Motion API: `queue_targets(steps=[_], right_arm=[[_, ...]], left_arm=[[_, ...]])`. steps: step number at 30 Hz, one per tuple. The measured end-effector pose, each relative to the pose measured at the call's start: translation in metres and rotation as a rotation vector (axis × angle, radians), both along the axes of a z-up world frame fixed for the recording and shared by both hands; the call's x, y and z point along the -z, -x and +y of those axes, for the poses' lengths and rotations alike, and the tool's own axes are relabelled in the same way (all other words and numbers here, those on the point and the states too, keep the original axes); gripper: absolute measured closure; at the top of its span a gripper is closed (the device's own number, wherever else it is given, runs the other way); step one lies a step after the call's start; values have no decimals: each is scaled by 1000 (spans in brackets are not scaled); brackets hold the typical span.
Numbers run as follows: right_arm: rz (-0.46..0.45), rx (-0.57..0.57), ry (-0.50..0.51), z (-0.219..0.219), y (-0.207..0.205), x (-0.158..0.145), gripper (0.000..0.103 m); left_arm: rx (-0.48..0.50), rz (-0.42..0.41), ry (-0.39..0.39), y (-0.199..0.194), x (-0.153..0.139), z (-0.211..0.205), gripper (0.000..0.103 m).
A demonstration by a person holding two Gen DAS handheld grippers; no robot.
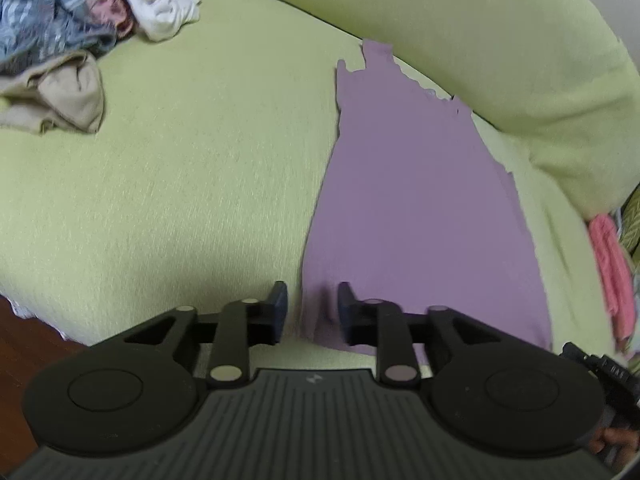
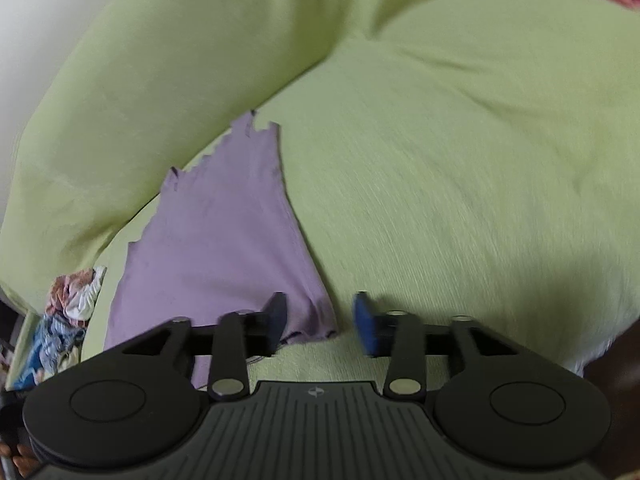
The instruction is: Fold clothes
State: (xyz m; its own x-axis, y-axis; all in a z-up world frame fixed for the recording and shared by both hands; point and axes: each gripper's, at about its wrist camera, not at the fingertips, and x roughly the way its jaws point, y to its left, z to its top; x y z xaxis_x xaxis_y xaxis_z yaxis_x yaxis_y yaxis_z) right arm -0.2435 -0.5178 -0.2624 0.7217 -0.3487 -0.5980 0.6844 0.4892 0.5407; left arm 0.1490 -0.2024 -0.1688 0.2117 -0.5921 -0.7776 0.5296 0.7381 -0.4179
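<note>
Now I see both my left gripper (image 1: 312, 306) and right gripper (image 2: 320, 316) gaping over the purple garment's (image 1: 420, 208) near corners, gripping nothing.

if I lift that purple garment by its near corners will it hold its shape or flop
Probably flop: the purple garment lies flat and thin on the green cover, wrinkling near both open tools. It looks light, so it may drag and bunch if pushed.

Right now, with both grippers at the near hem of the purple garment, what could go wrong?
The left gripper straddles the purple garment at its left edge, so it may pinch the green sofa cover too. The right gripper stands open around the hem corner and may catch only one layer. The far end touches the back cushion and may drag.
</note>
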Motion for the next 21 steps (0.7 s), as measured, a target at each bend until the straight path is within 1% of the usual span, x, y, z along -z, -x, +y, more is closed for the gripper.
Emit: queue_targets(steps=[1,2,5,7,8,10,11,12,14,16,18,21], right_arm=[[14,-14,19,14,11,-6,59],[23,-23,26,11,12,-5,59],[2,-29,8,9,6,6,59],[-4,-27,-17,6,6,13,60],[-3,-32,-25,6,4,16,60],[1,-41,-8,9,1,17,65],[-1,-58,-11,8,0,17,86],[4,-64,-20,8,-1,17,101],[14,-66,-29,8,0,14,101],[-13,-47,-37,9,8,2,102],[-77,-35,-72,8,19,-11,102],[-130,-41,-88,6,25,-27,102]], left_arm=[[-9,20,4,-4,2,-1,78],[-15,42,4,-5,6,-1,76],[-35,110,18,-6,19,-5,76],[-43,106,30,-3,21,-5,78],[-39,100,28,-1,21,-5,85],[-31,120,24,-2,23,-4,103],[-29,136,23,-3,25,-4,103],[-28,134,26,-3,24,-3,103],[-21,100,17,-1,18,-1,103],[-6,87,43,1,7,3,103],[7,67,61,3,-6,8,103],[21,62,84,1,-18,12,103]])
